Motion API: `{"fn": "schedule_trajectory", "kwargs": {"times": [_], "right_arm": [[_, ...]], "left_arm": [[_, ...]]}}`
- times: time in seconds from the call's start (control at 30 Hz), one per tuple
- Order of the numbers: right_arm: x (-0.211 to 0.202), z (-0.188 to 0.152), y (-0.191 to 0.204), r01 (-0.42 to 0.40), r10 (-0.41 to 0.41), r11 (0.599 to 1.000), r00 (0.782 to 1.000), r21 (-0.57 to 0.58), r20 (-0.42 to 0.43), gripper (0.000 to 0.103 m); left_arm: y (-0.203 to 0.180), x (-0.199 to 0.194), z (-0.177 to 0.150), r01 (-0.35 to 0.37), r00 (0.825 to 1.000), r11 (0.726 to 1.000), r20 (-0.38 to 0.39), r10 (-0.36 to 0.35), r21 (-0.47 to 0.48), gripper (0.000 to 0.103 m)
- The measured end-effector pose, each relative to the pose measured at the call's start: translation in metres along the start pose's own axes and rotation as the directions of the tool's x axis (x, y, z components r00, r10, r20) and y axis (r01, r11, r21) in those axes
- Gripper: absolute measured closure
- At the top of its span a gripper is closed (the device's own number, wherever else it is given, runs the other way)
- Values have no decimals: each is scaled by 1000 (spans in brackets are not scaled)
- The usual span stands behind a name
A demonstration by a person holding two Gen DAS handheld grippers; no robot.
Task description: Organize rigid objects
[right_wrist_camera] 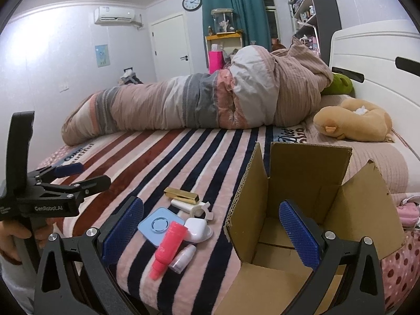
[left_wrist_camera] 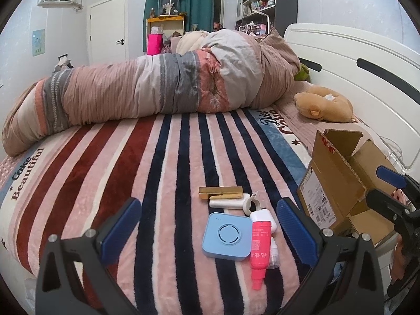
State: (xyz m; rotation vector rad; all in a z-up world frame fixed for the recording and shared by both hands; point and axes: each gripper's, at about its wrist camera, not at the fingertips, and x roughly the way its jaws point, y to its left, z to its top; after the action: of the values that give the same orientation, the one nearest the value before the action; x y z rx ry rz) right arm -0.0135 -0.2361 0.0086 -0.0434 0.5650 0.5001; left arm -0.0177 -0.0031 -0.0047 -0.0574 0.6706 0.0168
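Note:
Small rigid items lie clustered on the striped blanket: a blue square device (left_wrist_camera: 226, 238) (right_wrist_camera: 159, 226), a pink tube (left_wrist_camera: 260, 246) (right_wrist_camera: 168, 249), a white earbud case (left_wrist_camera: 263, 218) (right_wrist_camera: 197, 229), a small clear bottle (right_wrist_camera: 183, 258), a tape roll (left_wrist_camera: 251, 204) (right_wrist_camera: 200, 210), a white stick (left_wrist_camera: 228, 203) and a gold bar (left_wrist_camera: 220, 192) (right_wrist_camera: 181, 195). An open cardboard box (left_wrist_camera: 338, 186) (right_wrist_camera: 309, 183) stands to their right. My left gripper (left_wrist_camera: 210, 225) is open and empty, just short of the cluster. My right gripper (right_wrist_camera: 212, 225) is open and empty, between the cluster and the box.
A rolled quilt (left_wrist_camera: 157, 89) lies across the far side of the bed. A tan plush toy (left_wrist_camera: 325, 105) and a white headboard (left_wrist_camera: 367, 60) are at the right. The striped blanket (left_wrist_camera: 105, 173) spreads to the left of the items.

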Motion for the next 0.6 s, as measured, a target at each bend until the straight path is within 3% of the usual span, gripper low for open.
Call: {"fn": "schedule_trajectory", "kwargs": {"times": [0.6], "right_arm": [[-2, 0, -5, -27, 27, 999, 1000, 23, 10, 0]], "left_arm": [[2, -1, 3, -4, 1000, 1000, -7, 4, -5, 0]]}}
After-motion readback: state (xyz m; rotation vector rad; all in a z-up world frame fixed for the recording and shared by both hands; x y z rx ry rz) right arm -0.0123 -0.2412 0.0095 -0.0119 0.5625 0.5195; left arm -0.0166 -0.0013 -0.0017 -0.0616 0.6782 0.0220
